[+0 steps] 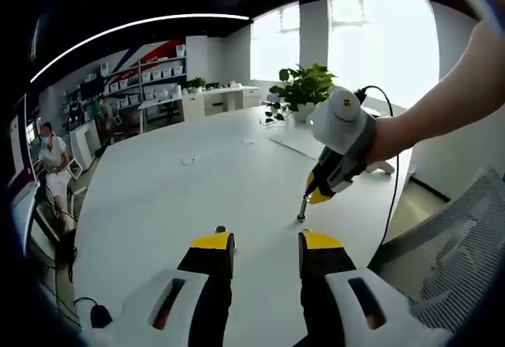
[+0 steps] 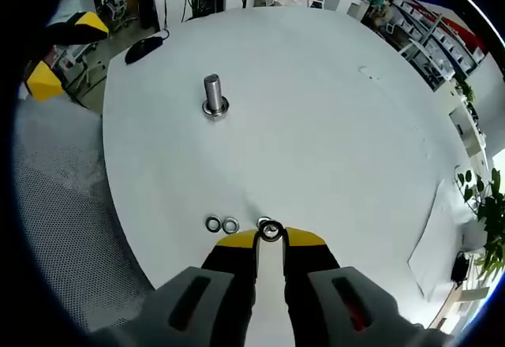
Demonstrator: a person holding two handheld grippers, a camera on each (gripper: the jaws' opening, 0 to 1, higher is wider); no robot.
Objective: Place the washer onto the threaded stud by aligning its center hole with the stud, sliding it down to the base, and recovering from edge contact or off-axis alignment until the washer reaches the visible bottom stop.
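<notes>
In the right gripper view, the right claw (image 2: pixel 271 238) is pinching a washer (image 2: pixel 271 231) between its yellow tips, jaws drawn in narrow around it, so the ring is standing at the very front, ready to be carried. Just beyond the tips, to their left, two spare washers (image 2: pixel 222 225) are lying flat on the white worktop (image 2: pixel 331 126), and a third one is peeking out behind the held ring (mostly hidden by it). Farther ahead and well apart, the threaded stud (image 2: pixel 214 95) is standing upright, with what looks like a washer already around its base.

In the left gripper view, the left claw (image 1: pixel 267 244) is hanging wide and empty over the worktop, apparently idling. Ahead to its right, the right claw is angling down; its grip is too small to read from here.
</notes>
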